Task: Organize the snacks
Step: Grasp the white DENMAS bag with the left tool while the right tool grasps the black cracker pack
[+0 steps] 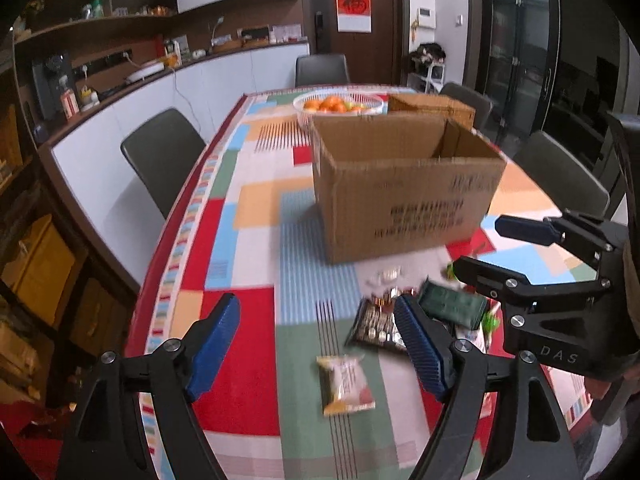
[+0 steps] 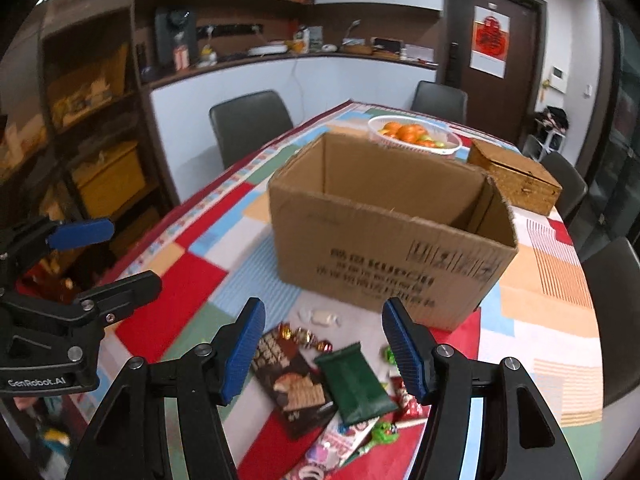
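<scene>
An open cardboard box (image 1: 400,184) (image 2: 384,240) stands mid-table on the patchwork cloth. In front of it lies a heap of snacks: a dark green packet (image 1: 452,306) (image 2: 354,388), a brown biscuit packet (image 1: 374,326) (image 2: 292,388), white wrapped candies (image 1: 386,276) (image 2: 320,317) and a pink packet (image 2: 340,440). A yellow-and-white packet (image 1: 346,384) lies apart, nearer the left. My left gripper (image 1: 320,344) (image 2: 132,254) hovers open above that packet, holding nothing. My right gripper (image 2: 324,352) (image 1: 480,246) hangs open over the heap, empty too.
A white basket of oranges (image 1: 340,106) (image 2: 416,134) and a wooden box (image 1: 432,106) (image 2: 516,182) sit behind the cardboard box. Grey chairs (image 1: 164,152) (image 2: 252,120) ring the table (image 1: 240,240). Counter and shelves run along the left wall.
</scene>
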{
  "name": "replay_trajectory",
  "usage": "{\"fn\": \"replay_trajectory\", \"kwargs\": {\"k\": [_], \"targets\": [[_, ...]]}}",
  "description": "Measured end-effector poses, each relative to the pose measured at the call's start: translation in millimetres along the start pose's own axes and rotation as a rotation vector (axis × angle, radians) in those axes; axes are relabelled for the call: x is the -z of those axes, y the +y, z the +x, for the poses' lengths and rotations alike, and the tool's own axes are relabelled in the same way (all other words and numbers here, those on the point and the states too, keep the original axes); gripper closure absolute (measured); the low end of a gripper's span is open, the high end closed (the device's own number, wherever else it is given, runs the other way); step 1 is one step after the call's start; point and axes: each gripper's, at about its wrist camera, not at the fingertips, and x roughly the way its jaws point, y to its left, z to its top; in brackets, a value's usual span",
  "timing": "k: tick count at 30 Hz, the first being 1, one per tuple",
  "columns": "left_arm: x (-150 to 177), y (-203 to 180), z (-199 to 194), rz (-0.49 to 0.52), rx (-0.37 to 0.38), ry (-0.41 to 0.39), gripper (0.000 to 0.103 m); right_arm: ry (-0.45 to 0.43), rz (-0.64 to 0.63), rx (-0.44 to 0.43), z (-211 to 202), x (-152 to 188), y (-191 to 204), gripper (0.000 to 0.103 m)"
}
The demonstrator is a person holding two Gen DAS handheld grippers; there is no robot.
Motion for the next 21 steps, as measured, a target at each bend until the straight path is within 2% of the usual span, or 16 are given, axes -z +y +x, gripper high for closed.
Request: {"fn": "replay_trajectory", "kwargs": {"k": [6, 11, 19, 21], "targets": [[27.3, -0.2, 20.3, 0.006, 0.004, 0.086, 0.024, 0.091, -0.073, -0.026, 17.9, 17.6, 10.8, 0.041], [47.7, -2.1, 39.0, -0.008, 0.050, 0.165, 0.024, 0.157, -0.132, -0.046, 32.7, 31.4, 19.3, 0.041], [65.9, -2.6, 67.2, -0.031, 0.088, 0.249, 0.025, 0.263, -0.185, -0.105, 64.0, 46.5, 24.7, 0.041], [68.1, -1.9, 73.5, -0.040, 0.090, 0.266, 0.029, 0.291, -0.199, -0.117, 71.7, 49.4, 26.1, 0.041]]}}
